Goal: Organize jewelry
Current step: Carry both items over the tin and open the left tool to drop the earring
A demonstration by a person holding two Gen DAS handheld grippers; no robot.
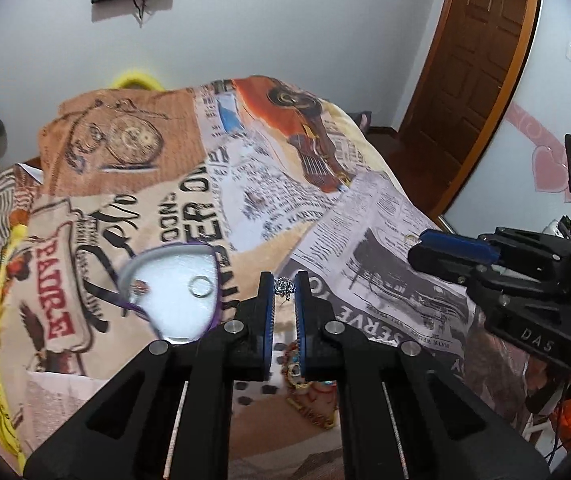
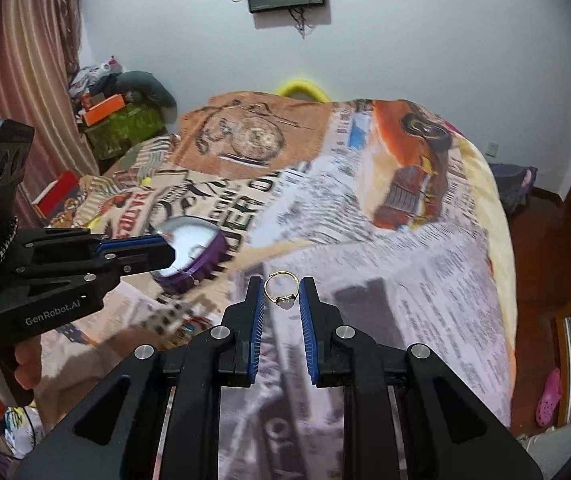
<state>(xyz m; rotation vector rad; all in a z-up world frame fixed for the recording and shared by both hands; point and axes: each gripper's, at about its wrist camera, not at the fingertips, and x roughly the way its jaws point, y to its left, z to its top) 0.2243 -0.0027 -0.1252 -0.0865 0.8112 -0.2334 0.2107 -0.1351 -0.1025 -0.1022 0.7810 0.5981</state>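
Observation:
My left gripper [image 1: 284, 286] is shut on a small silver ornate piece of jewelry [image 1: 284, 285], held above the printed blanket. To its left stands a purple heart-shaped box [image 1: 173, 296] with a white lining, holding a silver ring [image 1: 199, 285] and a small jewelled piece [image 1: 140, 287]. My right gripper [image 2: 281, 291] is shut on a thin gold ring [image 2: 281, 290] with a small stone, pinched between its fingertips. The box also shows in the right wrist view [image 2: 193, 250], partly hidden behind the left gripper [image 2: 141, 254]. The right gripper shows in the left wrist view [image 1: 421, 246].
A heap of gold and beaded jewelry [image 1: 305, 396] lies on the blanket [image 1: 365, 216] under my left gripper. The bed's right edge drops to a wooden floor by a brown door [image 1: 469, 80]. Boxes and clothes [image 2: 117, 120] pile up at the far left.

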